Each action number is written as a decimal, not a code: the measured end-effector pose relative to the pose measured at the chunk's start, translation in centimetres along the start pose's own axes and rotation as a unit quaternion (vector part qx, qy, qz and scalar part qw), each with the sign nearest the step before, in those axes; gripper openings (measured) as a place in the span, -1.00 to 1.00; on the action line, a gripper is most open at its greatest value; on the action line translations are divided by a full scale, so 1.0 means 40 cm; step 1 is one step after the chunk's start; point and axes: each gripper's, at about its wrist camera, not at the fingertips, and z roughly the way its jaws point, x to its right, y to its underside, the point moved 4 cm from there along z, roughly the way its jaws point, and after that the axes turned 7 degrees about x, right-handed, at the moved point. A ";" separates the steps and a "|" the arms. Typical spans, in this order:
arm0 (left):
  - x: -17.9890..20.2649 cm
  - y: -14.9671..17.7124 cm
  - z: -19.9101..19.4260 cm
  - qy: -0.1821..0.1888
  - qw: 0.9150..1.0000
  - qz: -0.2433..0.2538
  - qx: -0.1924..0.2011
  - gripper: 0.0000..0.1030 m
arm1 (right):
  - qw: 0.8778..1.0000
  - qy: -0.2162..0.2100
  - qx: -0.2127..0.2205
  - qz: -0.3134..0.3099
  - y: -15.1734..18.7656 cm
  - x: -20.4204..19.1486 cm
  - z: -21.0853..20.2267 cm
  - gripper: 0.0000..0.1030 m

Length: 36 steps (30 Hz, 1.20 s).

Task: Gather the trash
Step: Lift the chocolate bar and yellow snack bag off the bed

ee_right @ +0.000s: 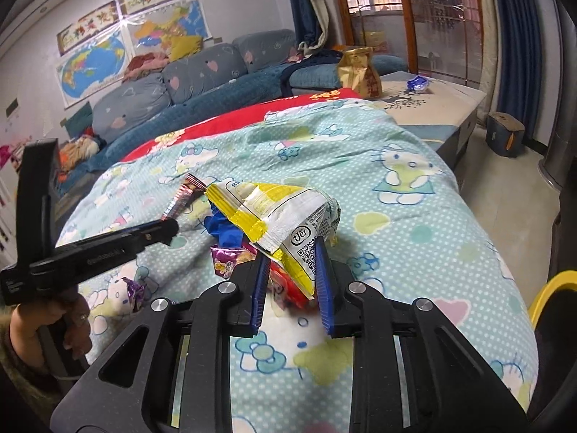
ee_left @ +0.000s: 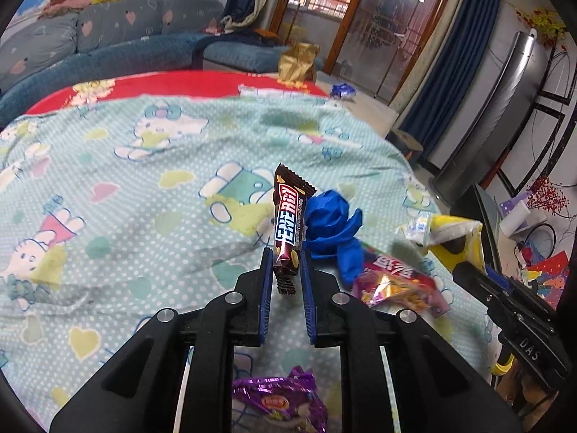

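Closest to the left wrist camera, a purple wrapper lies on the bed sheet beneath the left hand-held gripper. That gripper is closed on a brown bar wrapper, which stands nearly upright between its blue pads, lower end pinched and lifted clear of the sheet. Just beyond it sits a crumpled blue bag, and to the right of that a red and pink wrapper rests on the sheet, touching the blue bag.

From the right wrist view, the right hand-held gripper is clamped on a yellow and white packet, whose printed end with a square code sits between the pads while the rest fans out to the upper left. Under the packet lie the blue bag, a red wrapper and a small purple wrapper; whether the red wrapper is also pinched cannot be told. Another purple wrapper lies on the sheet further left.

Both grippers are close together over the same pile of trash near the middle of the bed. At the far end, a gold bag stands upright on a low bench, with a small blue wrapper well apart to its right. A blue sofa runs behind the bed.
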 end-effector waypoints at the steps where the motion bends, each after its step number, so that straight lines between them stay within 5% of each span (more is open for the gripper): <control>1: 0.005 -0.002 -0.011 0.002 1.000 0.001 0.002 -0.71 | 1.000 0.001 0.002 0.003 0.001 0.004 -0.007 -0.64; 36: 0.239 0.010 -0.157 0.085 0.994 0.061 0.036 -0.71 | 0.997 0.026 0.049 0.045 0.036 0.096 -0.243 -0.65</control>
